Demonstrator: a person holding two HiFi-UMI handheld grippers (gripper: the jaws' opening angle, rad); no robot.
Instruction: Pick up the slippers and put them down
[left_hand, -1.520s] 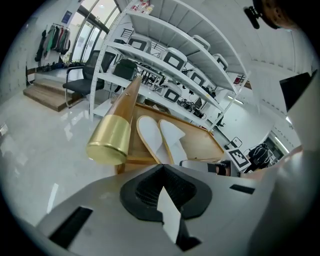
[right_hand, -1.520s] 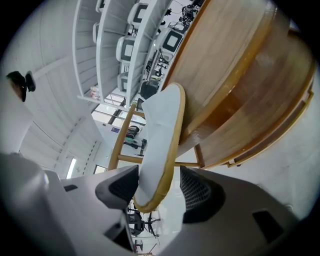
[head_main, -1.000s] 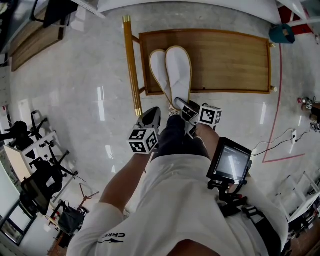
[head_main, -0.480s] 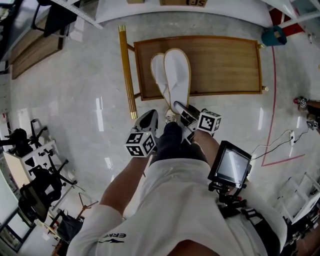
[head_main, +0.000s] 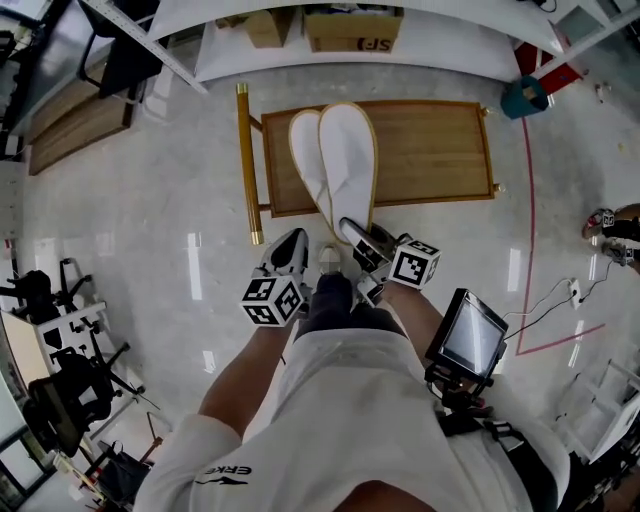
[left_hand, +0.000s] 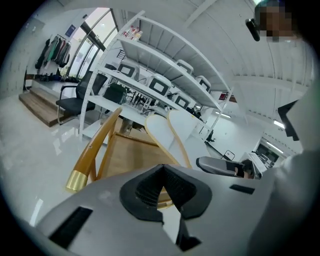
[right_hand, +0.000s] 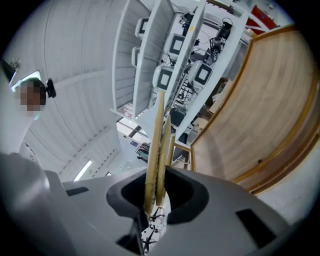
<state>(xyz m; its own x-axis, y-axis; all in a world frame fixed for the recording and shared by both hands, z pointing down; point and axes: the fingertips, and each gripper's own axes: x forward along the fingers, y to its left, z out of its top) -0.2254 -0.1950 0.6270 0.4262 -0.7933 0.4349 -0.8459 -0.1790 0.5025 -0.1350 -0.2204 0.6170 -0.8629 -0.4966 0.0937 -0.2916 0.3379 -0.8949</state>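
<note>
Over the low wooden bench, the slippers are held as a stacked pair, pinched at the heel end by the right gripper. In the right gripper view their two tan-edged soles are seen edge-on between the pads, which are pressed onto them. Compared w/ a sec ago, both grippers have been raised. The pair has been carried up too: its toe end is now seen past the bench's far edge, where before it lay within the top. The bench also looks smaller in the head view, so the person is probably standing up.

The left gripper is kept just beside the right, its pads closed on each other w/ nothing between them. No part in the grip is taken by it.

The pick-up is thus judged done, approx. half the task. Only the set-down is left, and no spot for it is named.
</note>
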